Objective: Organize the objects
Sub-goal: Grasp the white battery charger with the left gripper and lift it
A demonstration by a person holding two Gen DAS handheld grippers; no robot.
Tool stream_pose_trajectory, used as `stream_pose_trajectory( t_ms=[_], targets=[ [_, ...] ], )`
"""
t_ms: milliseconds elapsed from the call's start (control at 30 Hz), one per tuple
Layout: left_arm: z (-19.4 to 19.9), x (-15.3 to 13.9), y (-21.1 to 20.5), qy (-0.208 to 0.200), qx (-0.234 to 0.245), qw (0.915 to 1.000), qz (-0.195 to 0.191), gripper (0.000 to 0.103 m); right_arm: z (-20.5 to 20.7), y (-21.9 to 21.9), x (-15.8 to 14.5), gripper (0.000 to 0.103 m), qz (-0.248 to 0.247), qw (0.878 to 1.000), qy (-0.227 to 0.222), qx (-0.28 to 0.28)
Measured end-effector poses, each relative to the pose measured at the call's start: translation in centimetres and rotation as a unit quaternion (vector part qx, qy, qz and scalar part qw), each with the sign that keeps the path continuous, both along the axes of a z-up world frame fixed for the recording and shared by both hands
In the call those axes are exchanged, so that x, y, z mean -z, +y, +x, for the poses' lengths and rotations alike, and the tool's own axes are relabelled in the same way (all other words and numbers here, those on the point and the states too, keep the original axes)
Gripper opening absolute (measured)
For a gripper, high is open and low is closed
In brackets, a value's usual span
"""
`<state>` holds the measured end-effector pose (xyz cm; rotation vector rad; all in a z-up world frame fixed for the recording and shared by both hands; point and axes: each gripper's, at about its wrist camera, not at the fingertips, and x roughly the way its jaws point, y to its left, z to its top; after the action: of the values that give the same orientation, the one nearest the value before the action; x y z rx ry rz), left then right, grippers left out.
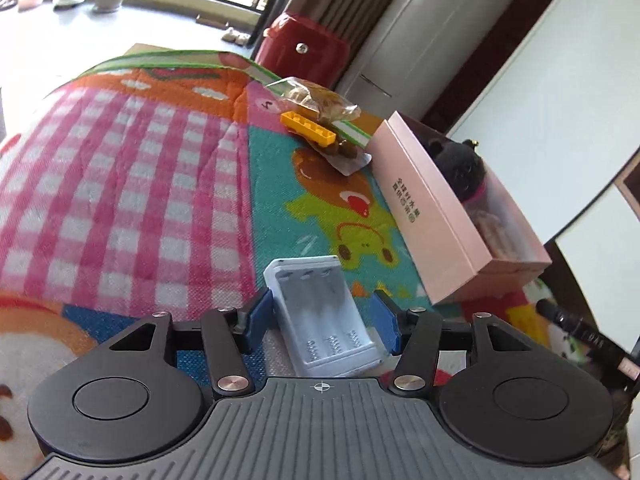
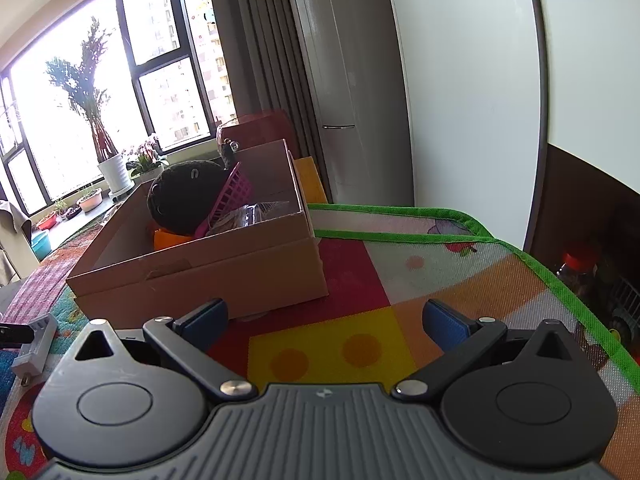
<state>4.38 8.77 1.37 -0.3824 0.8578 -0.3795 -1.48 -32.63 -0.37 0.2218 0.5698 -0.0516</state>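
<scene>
A white battery charger (image 1: 320, 312) lies on the colourful play mat (image 1: 132, 184), between the blue pads of my left gripper (image 1: 322, 318). The jaws stand open around it with gaps on both sides. The charger also shows at the left edge of the right wrist view (image 2: 36, 344). A pink box (image 1: 436, 216) stands to the right; it holds a black plush toy (image 1: 460, 164). In the right wrist view the box (image 2: 208, 268) stands just ahead of my right gripper (image 2: 326, 320), which is open and empty over the mat (image 2: 420, 264).
A yellow brick (image 1: 308, 128), a clear bag of brown items (image 1: 316, 98) and a small packet (image 1: 348, 156) lie on the far mat. A red case (image 1: 304, 48) stands behind. A dark tube (image 1: 580, 332) lies at the right. Inside the box are a pink basket (image 2: 236, 196) and an orange item (image 2: 168, 240).
</scene>
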Motion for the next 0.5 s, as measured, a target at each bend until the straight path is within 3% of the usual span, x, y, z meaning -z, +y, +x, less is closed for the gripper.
stream_pose_trajectory(
  t_ms=[100, 200, 367, 400, 500],
  targets=[
    [-0.1, -0.1, -1.5, -0.014, -0.015, 0.9992, 0.034, 0.060, 0.1, 0.0, 0.1, 0.103, 0.001, 1.000, 0.004, 0.001],
    [-0.6, -0.2, -3.8, -0.041, -0.018, 0.9944, 0.095, 0.062, 0.4, 0.0, 0.2, 0.103, 0.001, 1.000, 0.016, 0.000],
    [-1.8, 0.5, -7.7, -0.090, 0.011, 0.9716, 0.219, 0.071, 2.4, 0.2, 1.1, 0.103, -0.003, 0.996, 0.083, -0.007],
    [-2.1, 0.6, -8.0, -0.098, 0.011, 0.9687, 0.228, 0.071, 2.5, 0.3, 1.2, 0.103, -0.007, 0.996, 0.087, -0.008],
    [-2.2, 0.6, -7.7, -0.098, 0.002, 0.9710, 0.218, 0.071, 2.8, 0.8, 1.3, 0.103, -0.025, 0.995, 0.097, -0.010]
  ],
)
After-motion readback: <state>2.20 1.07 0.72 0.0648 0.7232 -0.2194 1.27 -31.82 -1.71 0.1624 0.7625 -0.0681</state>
